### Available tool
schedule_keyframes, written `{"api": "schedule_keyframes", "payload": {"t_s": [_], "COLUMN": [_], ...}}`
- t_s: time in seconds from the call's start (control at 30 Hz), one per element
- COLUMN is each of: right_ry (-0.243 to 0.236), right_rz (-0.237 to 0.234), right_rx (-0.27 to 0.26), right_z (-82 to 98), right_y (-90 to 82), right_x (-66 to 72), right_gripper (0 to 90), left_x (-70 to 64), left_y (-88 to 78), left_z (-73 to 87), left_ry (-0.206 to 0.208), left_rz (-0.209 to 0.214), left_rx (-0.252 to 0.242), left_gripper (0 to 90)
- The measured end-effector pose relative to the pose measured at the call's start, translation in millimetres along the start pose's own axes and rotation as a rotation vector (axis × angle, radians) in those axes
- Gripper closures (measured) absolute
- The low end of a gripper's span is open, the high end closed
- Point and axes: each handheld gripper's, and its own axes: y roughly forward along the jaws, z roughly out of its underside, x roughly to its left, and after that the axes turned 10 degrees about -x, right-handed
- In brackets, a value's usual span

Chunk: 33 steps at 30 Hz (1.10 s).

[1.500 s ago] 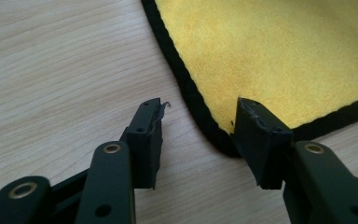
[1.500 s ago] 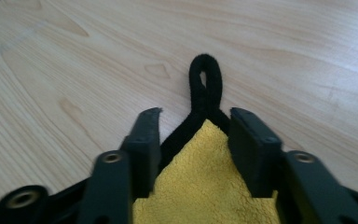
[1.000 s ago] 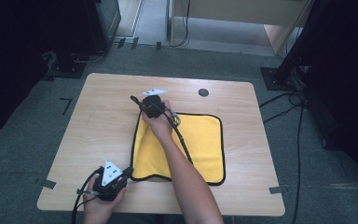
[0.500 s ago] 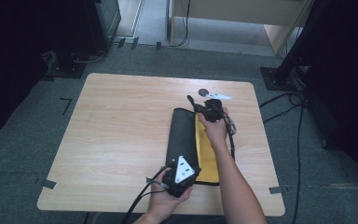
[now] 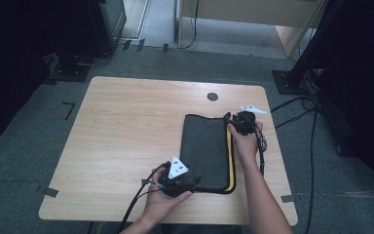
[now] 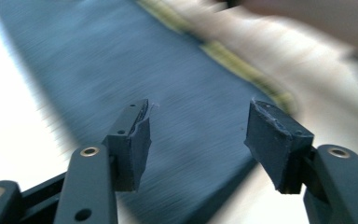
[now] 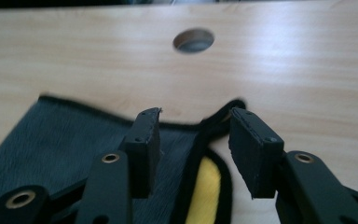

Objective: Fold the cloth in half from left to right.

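Observation:
A cloth (image 5: 204, 151), dark grey outside and yellow inside, lies folded in half on the right part of the wooden table (image 5: 126, 126). A yellow strip (image 5: 230, 161) shows along its right edge. My left gripper (image 5: 194, 179) is at the cloth's near corner, and its jaws have just been opening. They stand apart over the dark cloth (image 6: 121, 56) with nothing pinched in the left gripper (image 6: 198, 140). My right gripper (image 5: 229, 118) is at the far right corner, and its jaws have also just been opening. In the right gripper view the cloth's black hem (image 7: 205, 130) lies loose between the jaws of the right gripper (image 7: 193, 144).
A round hole (image 5: 213, 96) sits in the table just beyond the cloth, also seen as a hole (image 7: 193, 40) ahead of the right jaws. Bare wood spreads to the left. Cables (image 5: 311, 122) and dark stands (image 5: 292, 78) are on the carpet at the right.
The cloth, spread yellow side up a second ago, has been folded over to the right and now lies dark side up. Both grippers travelled right with it and have let go.

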Motion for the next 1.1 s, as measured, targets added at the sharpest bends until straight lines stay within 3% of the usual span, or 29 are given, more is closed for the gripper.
{"api": "schedule_keyframes", "payload": {"t_s": [0.07,0.1,0.13,0.17,0.2,0.23,0.37,0.5,0.63,0.67,0.73,0.77,0.8,0.87,1.0,1.03,1.07,1.1], "right_ry": [-0.058,-0.058,-0.131,-0.131,-0.193,-0.198,-0.157,-0.154,-0.15,-0.15,-0.151,-0.158,-0.155,-0.156,-0.168,-0.176,-0.149,-0.107], "right_rz": [0.016,0.016,0.057,0.057,0.091,0.095,0.105,0.105,0.092,0.092,0.075,0.055,0.039,0.029,-0.007,-0.032,-0.036,-0.04], "right_rx": [0.047,0.047,0.095,0.095,0.127,0.103,0.079,0.068,0.068,0.068,0.071,0.072,0.069,0.071,0.079,0.081,0.074,0.053], "right_z": [9.5,9.5,20.3,20.3,30.3,32.7,34.8,34.4,32.3,32.3,31.8,31.3,31.2,31.2,30.8,29.5,27.9,26.3], "right_y": [1.7,1.7,6.3,6.3,11.9,12.2,17.0,23.2,39.0,39.0,46.3,53.5,57.0,62.2,69.0,69.9,68.3,65.0], "right_x": [10.5,10.5,20.4,20.4,29.8,32.8,37.4,43.8,70.5,70.5,85.0,98.5,104.3,116.3,131.7,133.0,129.9,124.6], "right_gripper": [50.1,50.1,47.4,47.4,49.5,50.4,50.7,51.2,51.6,51.6,51.7,51.5,51.2,51.1,50.4,44.8,45.2,50.8], "left_x": [4.6,7.1,7.3,7.3,3.5,2.0,3.3,12.4,38.8,38.8,50.2,59.3,59.3,71.4,79.9,81.2,81.2,83.7], "left_y": [1.4,3.0,6.3,6.3,9.3,10.1,4.6,-3.2,-23.0,-23.0,-33.3,-43.6,-43.6,-56.8,-64.2,-67.0,-67.0,-70.7], "left_z": [3.0,6.0,11.8,11.8,17.6,19.8,23.1,25.3,31.2,31.2,35.0,39.0,39.0,44.2,47.4,49.4,49.4,50.9], "left_ry": [-0.001,0.001,0.034,0.034,0.072,0.092,0.102,0.101,0.077,0.077,0.057,0.044,0.044,0.01,-0.025,-0.026,-0.026,-0.039], "left_rz": [-0.019,-0.033,-0.053,-0.053,-0.045,-0.052,-0.09,-0.117,-0.162,-0.162,-0.175,-0.193,-0.193,-0.213,-0.214,-0.198,-0.198,-0.17], "left_rx": [0.022,0.041,0.084,0.084,0.117,0.13,0.141,0.147,0.149,0.149,0.148,0.148,0.148,0.146,0.144,0.13,0.13,0.109], "left_gripper": [42.7,42.7,42.7,42.7,43.3,44.4,45.3,45.2,45.1,45.1,45.1,45.0,45.0,45.0,44.2,43.3,42.3,40.4]}}
